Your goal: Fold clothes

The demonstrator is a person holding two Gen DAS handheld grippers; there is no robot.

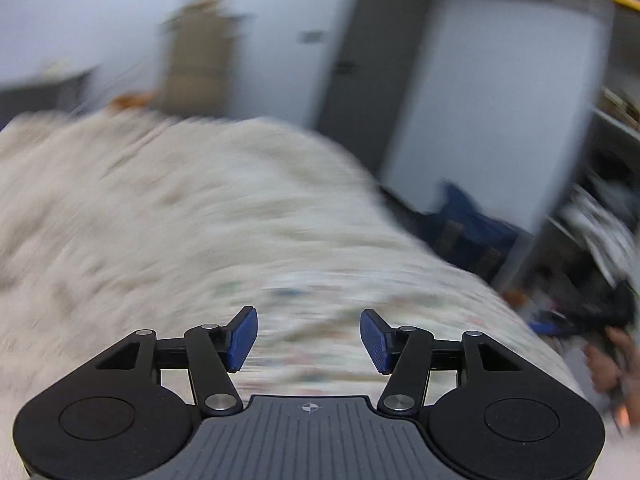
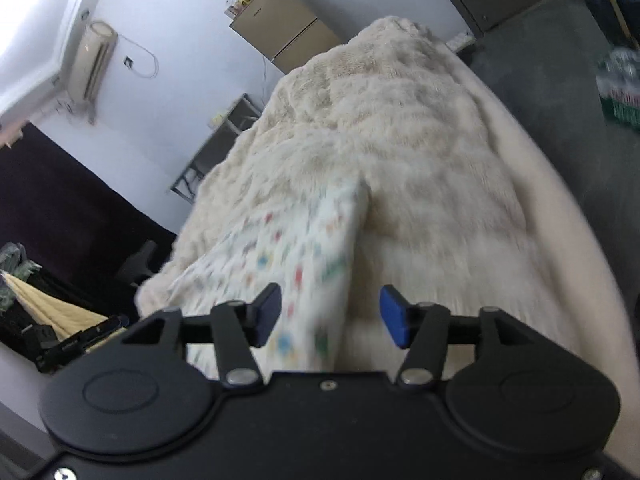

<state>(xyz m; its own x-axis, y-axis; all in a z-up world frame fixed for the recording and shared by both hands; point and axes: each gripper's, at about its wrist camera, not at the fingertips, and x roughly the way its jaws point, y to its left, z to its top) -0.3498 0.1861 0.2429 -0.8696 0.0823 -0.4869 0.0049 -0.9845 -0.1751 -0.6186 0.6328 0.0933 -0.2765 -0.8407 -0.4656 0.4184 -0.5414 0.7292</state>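
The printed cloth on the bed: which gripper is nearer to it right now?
Hard to call. The right gripper hangs open just above the printed cloth, its folded edge between the fingers. The left gripper, also open, hovers over it; blur hides the gap.

Your left wrist view is smeared throughout: the printed cloth [image 1: 308,320] beneath the left gripper [image 1: 309,340] shows only streaks, its pattern unreadable, and the dark clutter [image 1: 592,280] at right cannot be identified. In your right wrist view, the patterned garment [image 2: 288,256] blurs near the right gripper [image 2: 330,316], whose body hides its near edge.
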